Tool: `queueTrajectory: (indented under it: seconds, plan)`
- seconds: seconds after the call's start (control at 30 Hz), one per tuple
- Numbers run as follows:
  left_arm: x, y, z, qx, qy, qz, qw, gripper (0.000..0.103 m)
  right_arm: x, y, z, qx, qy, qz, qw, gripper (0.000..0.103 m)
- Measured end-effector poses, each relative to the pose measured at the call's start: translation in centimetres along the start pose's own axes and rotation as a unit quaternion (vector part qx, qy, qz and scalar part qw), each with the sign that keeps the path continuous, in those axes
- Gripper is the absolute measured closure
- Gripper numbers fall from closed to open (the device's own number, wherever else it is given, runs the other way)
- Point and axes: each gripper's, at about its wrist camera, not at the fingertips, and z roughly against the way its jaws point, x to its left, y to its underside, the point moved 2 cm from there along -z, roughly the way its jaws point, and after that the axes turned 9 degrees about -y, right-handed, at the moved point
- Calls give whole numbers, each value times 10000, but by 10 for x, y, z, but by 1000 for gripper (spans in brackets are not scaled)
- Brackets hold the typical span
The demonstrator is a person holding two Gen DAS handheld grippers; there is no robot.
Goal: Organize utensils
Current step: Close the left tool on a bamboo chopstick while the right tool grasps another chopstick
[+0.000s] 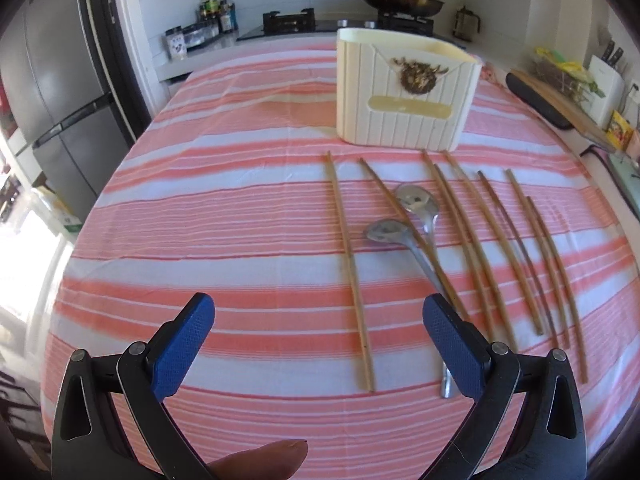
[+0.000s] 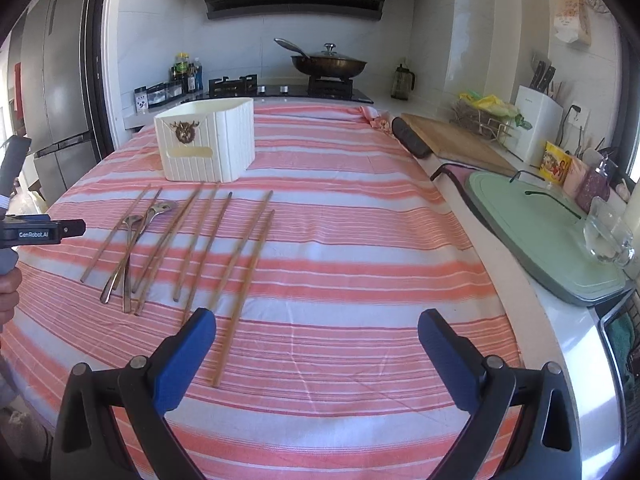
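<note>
Nothing lifted yet: utensils are spread on the striped cloth point(image 1: 200, 240) before the white holder point(image 1: 404, 92).

2 steel spoons point(image 1: 416, 208), slick and stiff, are best pinched mid-handle; thin light chopsticks point(image 1: 352, 268) likely roll; left gripper point(image 1: 319, 344) and right gripper point(image 2: 317, 350) are held wide apart, empty.

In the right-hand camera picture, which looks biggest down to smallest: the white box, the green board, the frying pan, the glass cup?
As they look in the right wrist view:
1. Green board, though it is nearest, which inflates it
2. White box
3. Frying pan, farthest away
4. Glass cup, fairly close to the pan in looks
</note>
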Motion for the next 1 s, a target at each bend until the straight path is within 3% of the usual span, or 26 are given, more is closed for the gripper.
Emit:
queueTrajectory:
  seconds: [0.13, 0.4, 0.47, 0.57, 0.63, 0.67, 0.7, 0.73, 0.77, 1.0]
  plan:
    - [-1, -5, -24, 134, -237, -51, 9996, 0, -1, -6, -31, 440, -355, 16, 9984, 2]
    - [4, -14, -58, 442, -447, 29, 9980, 1, 17, -10, -95, 1313, -1049, -47, 9858, 55]
    - [4, -14, -60, 529, -359, 5, 9980, 4, 23, -8, -104, 1461, -1039, 101, 9838, 62]
    - [0, -12, -59, 553, -176, -45, 9983, 19, 31, -6, -113, 1544, -1066, 337, 9817, 67]
    - [-4, -12, -55, 555, 29, -59, 9984, 42, 33, -8, -115, 1537, -1039, 479, 9815, 78]
    - [-7, -11, -53, 532, 74, -84, 9985, 48, 34, -9, -116, 1534, -1035, 510, 9814, 91]
    - [-10, -10, -50, 479, 38, -141, 9987, 65, 33, -10, -117, 1537, -1025, 532, 9813, 94]
    - [-14, -9, -47, 441, 50, -208, 9988, 90, 32, -11, -118, 1530, -1043, 534, 9813, 94]
    - [-17, -7, -45, 425, 64, -244, 9988, 98, 30, -12, -118, 1519, -1052, 518, 9814, 94]
    - [5, 20, -25, 503, 78, 251, 9984, 98, 1, -9, -110, 1510, -704, 330, 9855, 96]
